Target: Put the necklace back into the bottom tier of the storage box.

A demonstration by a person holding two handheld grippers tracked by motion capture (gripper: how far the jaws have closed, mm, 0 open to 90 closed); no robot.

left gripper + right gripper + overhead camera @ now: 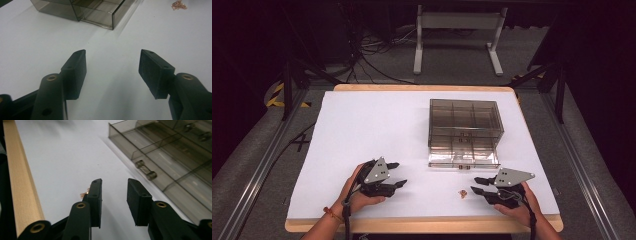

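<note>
A white table top [377, 125] with a light wooden edge [422, 225] fills the middle of the high view. Around it is a grey floor, with metal rails down both sides. At 12 o'clock, past the table, stand the white legs of another table [457, 40], and black cables [367, 55] lie on the floor at 11 o'clock. A bit of yellow and black striped tape [276, 95] sits at 9 o'clock. No words or labels can be read anywhere.

A see-through smoky plastic drawer box [464, 127] stands on the table at 1 o'clock from the middle, with a drawer pulled out toward the person.

A tiny coppery clump [463, 193] lies on the white top near the front edge, at 5 o'clock, between the two grippers and closer to the right one.

The left gripper [398, 174] rests low at 7 o'clock, jaws wide apart with only bare table between them.

The right gripper [477, 185] sits at 5 o'clock, jaws a little apart and holding nothing. In its own view the clump [83, 193] peeks out just beside its left jaw
</note>
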